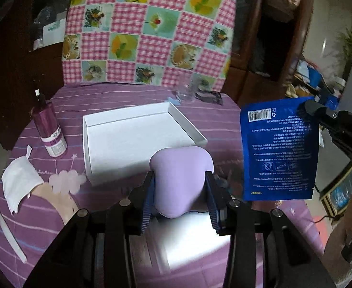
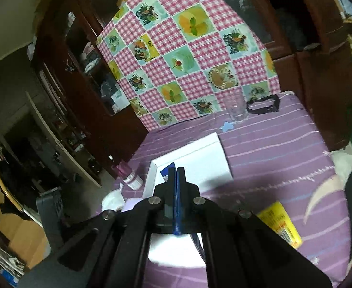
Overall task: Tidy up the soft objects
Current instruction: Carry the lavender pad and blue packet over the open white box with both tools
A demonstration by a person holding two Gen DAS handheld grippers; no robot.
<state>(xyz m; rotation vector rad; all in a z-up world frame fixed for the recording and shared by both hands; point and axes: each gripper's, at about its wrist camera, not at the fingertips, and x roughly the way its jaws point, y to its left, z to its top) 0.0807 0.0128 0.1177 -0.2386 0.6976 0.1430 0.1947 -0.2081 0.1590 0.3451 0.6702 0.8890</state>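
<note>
My left gripper (image 1: 179, 177) is shut on a soft lilac heart-shaped sponge (image 1: 180, 177) and holds it just in front of the near edge of a shallow white box (image 1: 132, 134) on the purple tablecloth. My right gripper (image 2: 177, 170) is shut on a flat blue sachet (image 1: 279, 148), which hangs in the air to the right of the box; in the right wrist view only the sachet's thin edge (image 2: 176, 206) shows between the fingers. The box (image 2: 200, 163) lies below and ahead of the right gripper.
A purple bottle (image 1: 48, 129) stands left of the box, with a torn white wrapper (image 1: 20, 182) and a white strip (image 1: 9, 232) nearer. A clear glass (image 2: 236, 110) and a black item (image 2: 263, 106) stand at the back. A yellow packet (image 2: 281, 223) lies right. A checked cloth-covered chair (image 1: 147, 28) stands behind the table.
</note>
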